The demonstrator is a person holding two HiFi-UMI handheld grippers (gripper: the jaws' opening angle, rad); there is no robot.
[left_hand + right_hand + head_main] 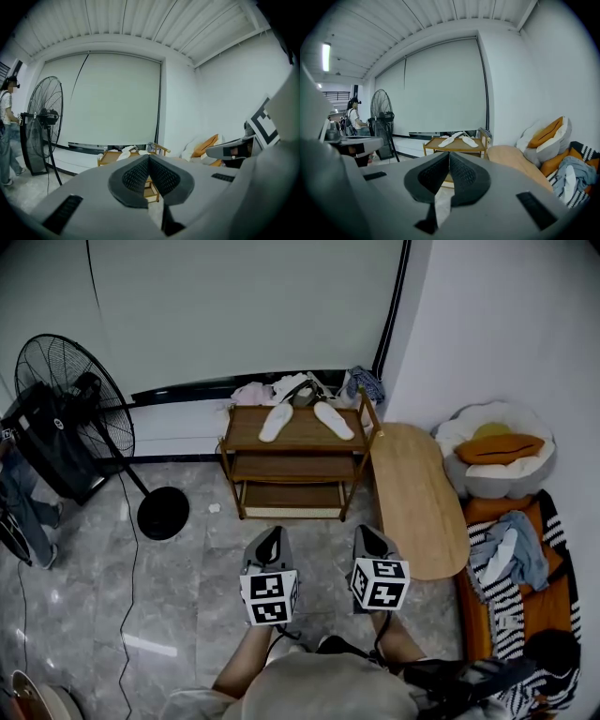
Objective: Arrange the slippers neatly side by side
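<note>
One fan (70, 409) stands well left of our left claw (271, 538), whose jaws are closed on nothing. Ahead of both claws, well apart, two white slippers lie splayed on one wooden rack (300, 468): left slipper (277, 421), right slipper (334, 419). Our right claw (367, 535) is closed too, empty.

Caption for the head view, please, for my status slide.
Left gripper and right gripper, both shut and empty, face a wooden rack whose top shelf holds two white slippers angled apart.
</note>
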